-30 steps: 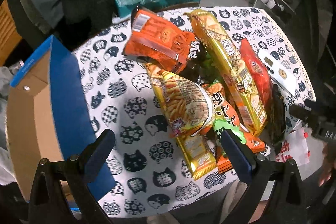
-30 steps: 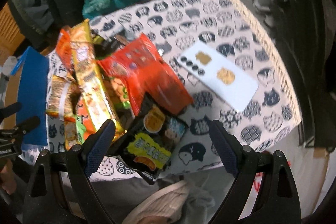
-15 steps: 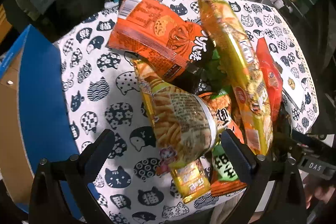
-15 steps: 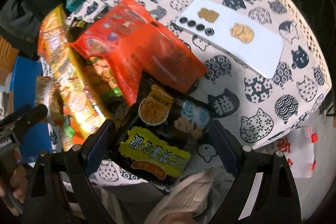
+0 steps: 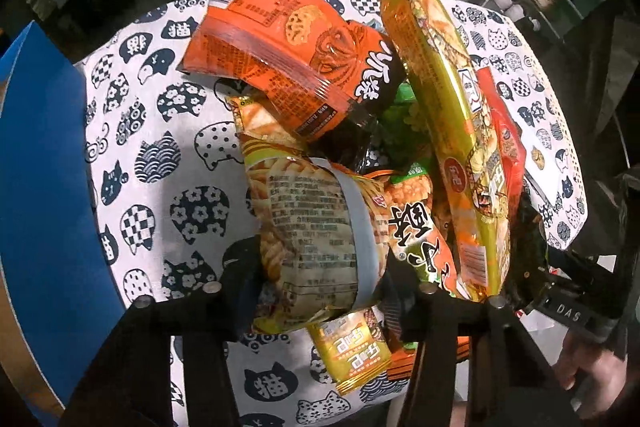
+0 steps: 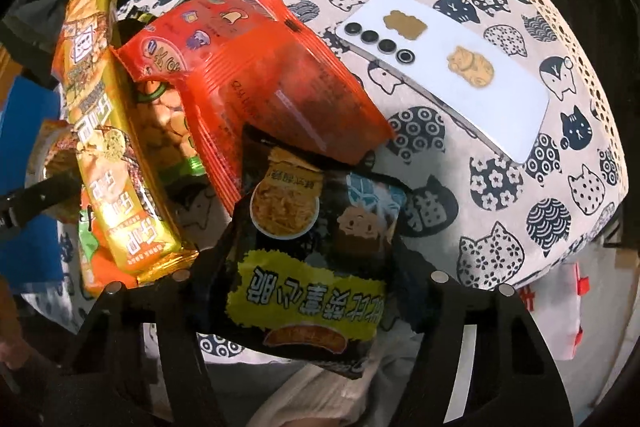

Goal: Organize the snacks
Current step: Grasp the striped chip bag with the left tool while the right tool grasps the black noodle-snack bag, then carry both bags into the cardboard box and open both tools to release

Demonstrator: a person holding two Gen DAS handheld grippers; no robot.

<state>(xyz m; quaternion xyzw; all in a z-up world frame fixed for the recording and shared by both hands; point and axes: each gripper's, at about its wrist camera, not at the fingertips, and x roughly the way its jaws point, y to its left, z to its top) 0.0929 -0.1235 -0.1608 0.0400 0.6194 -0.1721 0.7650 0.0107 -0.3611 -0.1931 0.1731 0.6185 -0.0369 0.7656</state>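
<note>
left gripper (image 5: 320, 291) closed since a second ago onto crinkle-snack bag (image 5: 308, 239) | right gripper (image 6: 308, 291) likewise onto black bag (image 6: 316, 259) | both grasps judged ready for lifting

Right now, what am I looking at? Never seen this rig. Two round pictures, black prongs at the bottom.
No robot: a person holds a two-finger gripper in each hand, each with a fisheye camera looking along its fingers. In the left view, the left gripper has its fingers around a yellow chip bag. In the right view, the right gripper brackets a black snack bag. Both look closed on their bags, though contact is partly hidden. More snack packets are piled on a cat-print tablecloth, beside a white phone. A blue box stands left.
</note>
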